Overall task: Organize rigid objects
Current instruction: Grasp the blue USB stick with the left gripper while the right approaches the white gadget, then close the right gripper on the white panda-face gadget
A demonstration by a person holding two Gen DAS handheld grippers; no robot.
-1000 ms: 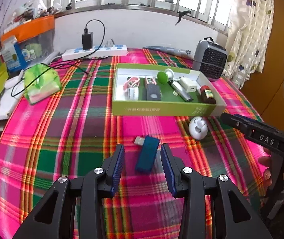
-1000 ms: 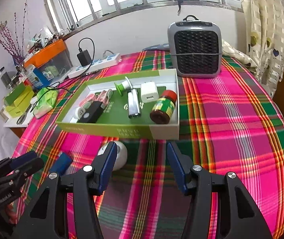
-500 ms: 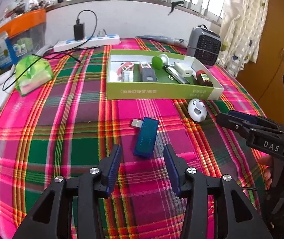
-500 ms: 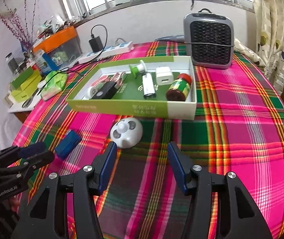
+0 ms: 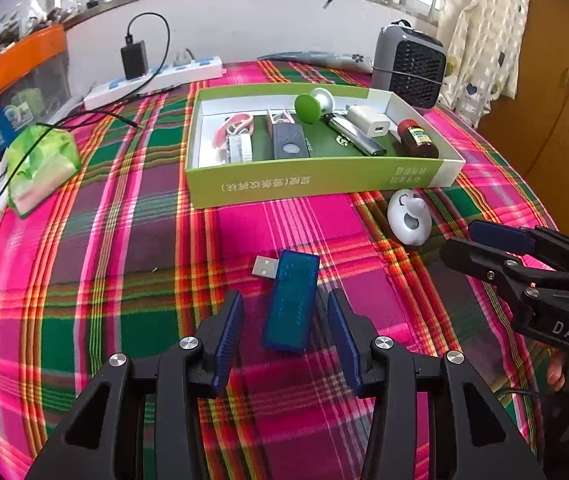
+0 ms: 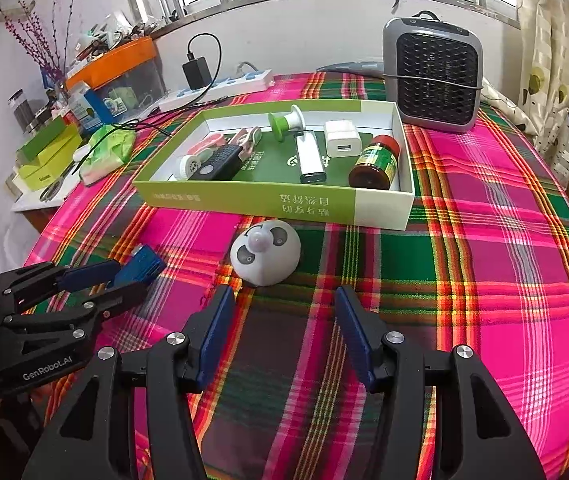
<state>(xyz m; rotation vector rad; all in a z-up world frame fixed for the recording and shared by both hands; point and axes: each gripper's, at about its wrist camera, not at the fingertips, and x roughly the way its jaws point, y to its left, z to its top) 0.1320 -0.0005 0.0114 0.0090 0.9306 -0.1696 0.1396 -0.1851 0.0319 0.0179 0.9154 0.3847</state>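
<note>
A: Left camera: the left gripper point(image 5: 286, 322) is hanging with fingers released either side of the blue USB stick point(image 5: 291, 299), which is lying on the bench point(image 5: 124, 280) short of the green box point(image 5: 324, 182).

B: Clamp its long flat sides squarely.

A: Right camera: the right gripper point(image 6: 284, 330) is waiting, fingers spread, behind the white round gadget point(image 6: 265, 252).

B: It's domed; grip it low.

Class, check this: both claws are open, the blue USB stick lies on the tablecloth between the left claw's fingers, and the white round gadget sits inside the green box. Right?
Not quite. The white round gadget sits on the tablecloth just outside the green box, as the right wrist view shows. The rest holds: the left claw and right claw are open, and the blue USB stick lies between the left claw's fingers.
</note>
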